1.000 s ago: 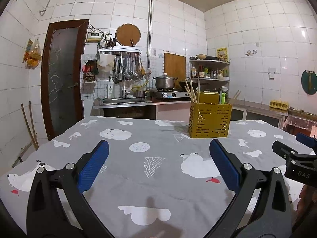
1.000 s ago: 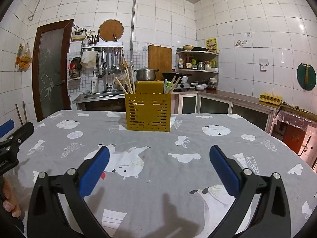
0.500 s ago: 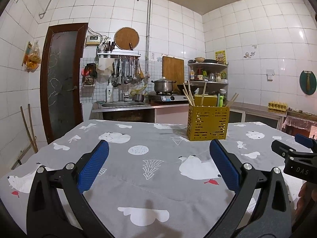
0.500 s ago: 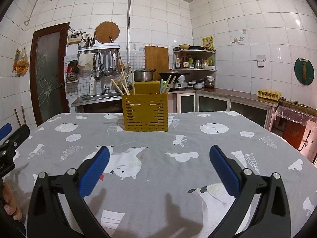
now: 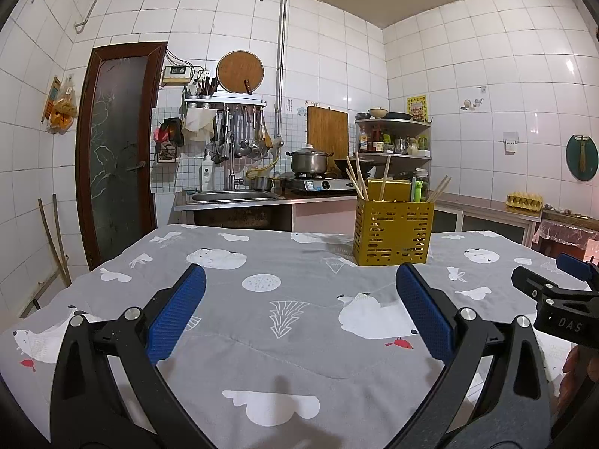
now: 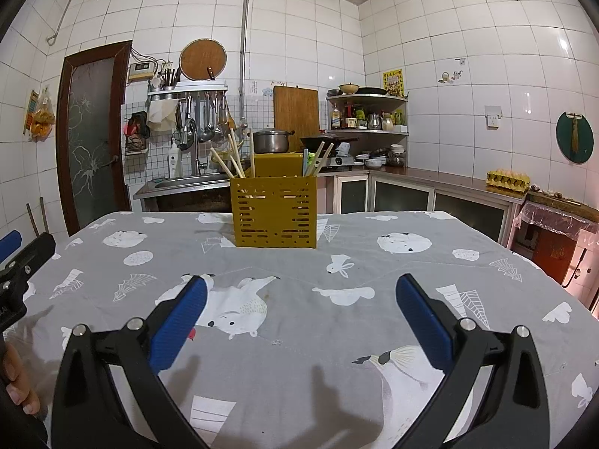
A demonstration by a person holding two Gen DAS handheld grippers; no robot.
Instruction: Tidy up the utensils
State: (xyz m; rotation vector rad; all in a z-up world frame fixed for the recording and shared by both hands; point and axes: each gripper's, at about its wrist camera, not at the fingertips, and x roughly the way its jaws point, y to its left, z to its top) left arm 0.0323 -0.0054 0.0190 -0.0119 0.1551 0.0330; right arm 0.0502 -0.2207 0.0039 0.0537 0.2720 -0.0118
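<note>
Left gripper (image 5: 299, 314) and right gripper (image 6: 299, 314): spread wide, empty, hovering short of yellow caddy (image 6: 274, 212). Chopsticks (image 6: 228, 162) standing inside caddy. Stage: sorted already, or awaiting regrouping; indeterminate.

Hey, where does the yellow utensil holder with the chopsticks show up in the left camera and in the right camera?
Left wrist view: the yellow utensil holder stands right of centre on the far part of the tablecloth, above the right finger.
Right wrist view: the holder stands left of centre, above the gap between the fingers.
Shared landmark: the steel pot on the stove behind it.
</note>
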